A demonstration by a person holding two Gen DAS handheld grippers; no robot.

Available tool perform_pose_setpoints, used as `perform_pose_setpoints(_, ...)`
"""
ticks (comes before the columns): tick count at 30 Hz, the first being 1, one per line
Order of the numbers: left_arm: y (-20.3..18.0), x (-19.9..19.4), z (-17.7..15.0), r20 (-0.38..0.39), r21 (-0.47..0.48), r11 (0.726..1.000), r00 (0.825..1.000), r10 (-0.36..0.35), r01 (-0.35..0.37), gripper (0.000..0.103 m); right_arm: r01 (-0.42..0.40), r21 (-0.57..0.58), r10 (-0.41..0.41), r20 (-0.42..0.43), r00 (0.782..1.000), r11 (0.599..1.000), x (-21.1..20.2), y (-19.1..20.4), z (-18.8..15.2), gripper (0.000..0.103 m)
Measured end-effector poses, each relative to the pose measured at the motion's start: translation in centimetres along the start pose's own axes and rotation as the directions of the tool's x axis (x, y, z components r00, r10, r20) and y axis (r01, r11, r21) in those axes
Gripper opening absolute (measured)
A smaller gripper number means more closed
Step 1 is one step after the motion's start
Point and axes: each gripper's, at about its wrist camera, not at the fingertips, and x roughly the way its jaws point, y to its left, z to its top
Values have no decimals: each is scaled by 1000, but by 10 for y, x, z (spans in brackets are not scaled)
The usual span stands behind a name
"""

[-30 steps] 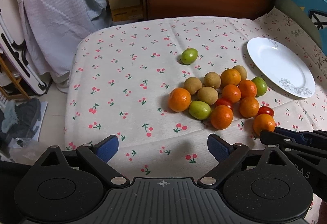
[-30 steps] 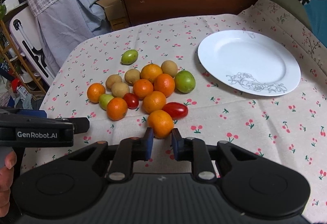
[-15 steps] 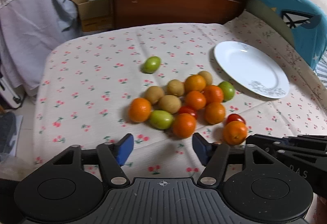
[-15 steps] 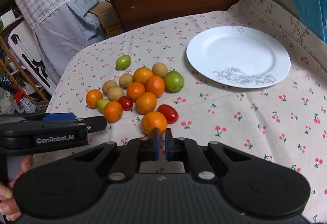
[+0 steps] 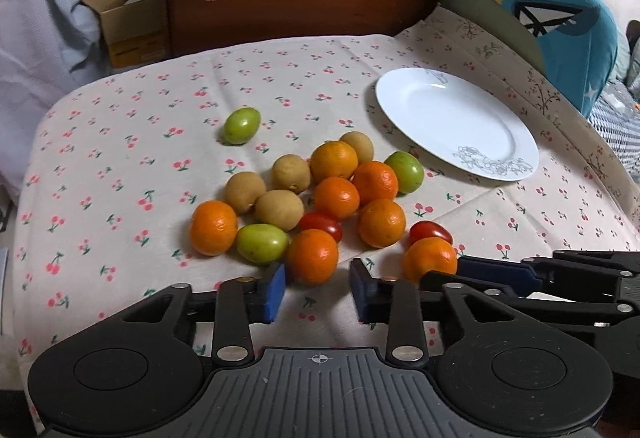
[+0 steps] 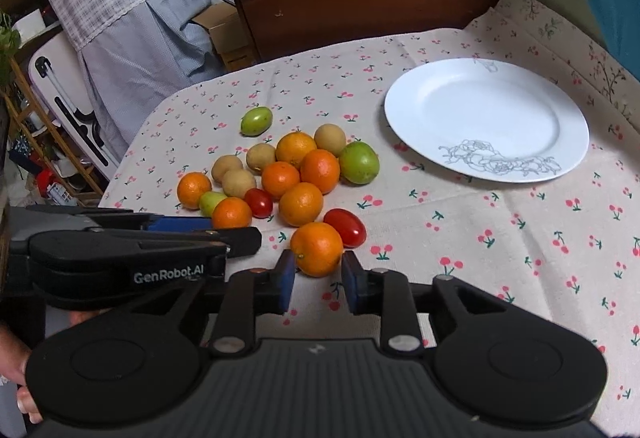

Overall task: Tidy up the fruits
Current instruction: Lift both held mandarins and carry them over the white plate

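Fingers: left gripper point(image 5: 318, 288) jaws are closing, the blue pads flanking the near side of an orange point(image 5: 312, 256) at the front of the fruit pile; the left pad is lying just beside the fruit, and whether either pad is pressing cannot be told. Right gripper point(image 6: 318, 278) jaws are opening, the pads standing either side of a second orange point(image 6: 317, 248); contact cannot be told.

Fruit, axis: the oranges are round, showing no long axis. A red tomato point(image 6: 345, 227) is lying just behind the second orange, its long axis running toward the plate. A lone green fruit point(image 5: 241, 125) is lying apart at the far left, long axis slanting up to the right.

Fruit, position: the pile is sitting on the cherry-print cloth point(image 5: 120, 166), beyond both sets of fingers; the white plate point(image 6: 420, 102) is lying bare to the right, well apart from them.

Change: a second ago the left jaws were standing wide and short of the pile; the right jaws were pressed together.
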Motion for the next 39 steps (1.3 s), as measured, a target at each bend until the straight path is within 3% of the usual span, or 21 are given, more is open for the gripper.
perform_pose_setpoints(16, 1, -10, -5, 21, -4, 999, 998, -52, 52, 26, -31, 26, 31, -2, 1000, 999, -9, -6, 1, 24)
perform_pose_setpoints(28, -10, -4, -9, 15, 57, 998, 1000, -8, 7, 26, -18, 39, 19, -23, 1000, 999, -12, -15, -3, 24)
perform_pose_setpoints(39, -8, -18, 4, 77, -11, 999, 996, -35, 36, 26, -11, 65, 9, 37, 999, 998, -27, -17, 7, 24)
